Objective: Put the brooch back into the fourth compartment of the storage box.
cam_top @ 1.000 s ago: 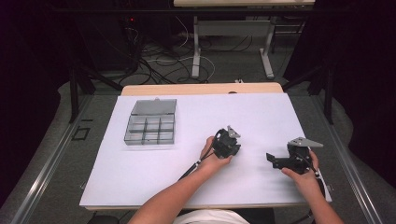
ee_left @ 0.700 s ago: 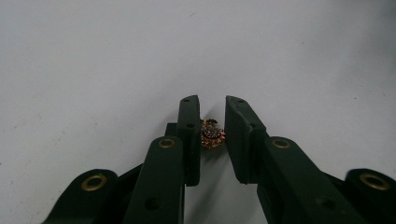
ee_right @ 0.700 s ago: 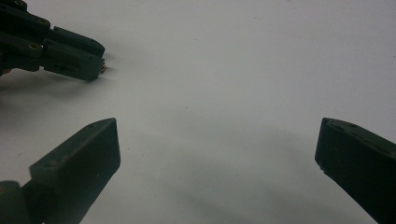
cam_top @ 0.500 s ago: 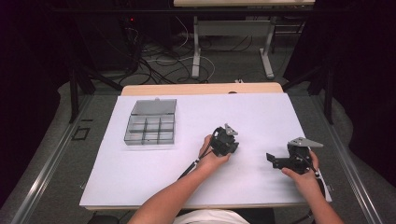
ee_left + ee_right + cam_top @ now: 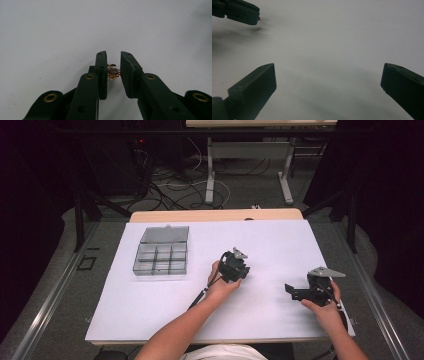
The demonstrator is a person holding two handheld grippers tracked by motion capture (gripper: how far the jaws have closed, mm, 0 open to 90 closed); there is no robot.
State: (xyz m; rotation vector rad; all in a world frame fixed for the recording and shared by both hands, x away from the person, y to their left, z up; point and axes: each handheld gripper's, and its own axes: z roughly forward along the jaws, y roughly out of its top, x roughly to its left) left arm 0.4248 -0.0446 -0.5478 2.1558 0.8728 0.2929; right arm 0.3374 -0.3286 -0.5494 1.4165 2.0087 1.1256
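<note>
A small gold ornament with dark stones point(image 5: 113, 71) sits between the two black jaws of my left gripper point(image 5: 113, 53), which are drawn close and touch it on both sides. In the high view this left gripper point(image 5: 237, 269) is held over the middle of the white table point(image 5: 280, 245). My right gripper point(image 5: 290, 290) rests near the table's front right with its jaws pointing left. In its own view the right gripper point(image 5: 328, 67) stands wide open over bare white surface. The left gripper's jaw tip point(image 5: 243, 12) shows there at the upper left.
A clear grey compartment box point(image 5: 160, 260) with its lid point(image 5: 165, 234) folded back stands at the table's left. The person's forearms come in from the front edge. Cables and table legs lie on the floor beyond the far edge.
My left gripper has drifted slightly to the left and away from the person. The right gripper has stayed where it was.
</note>
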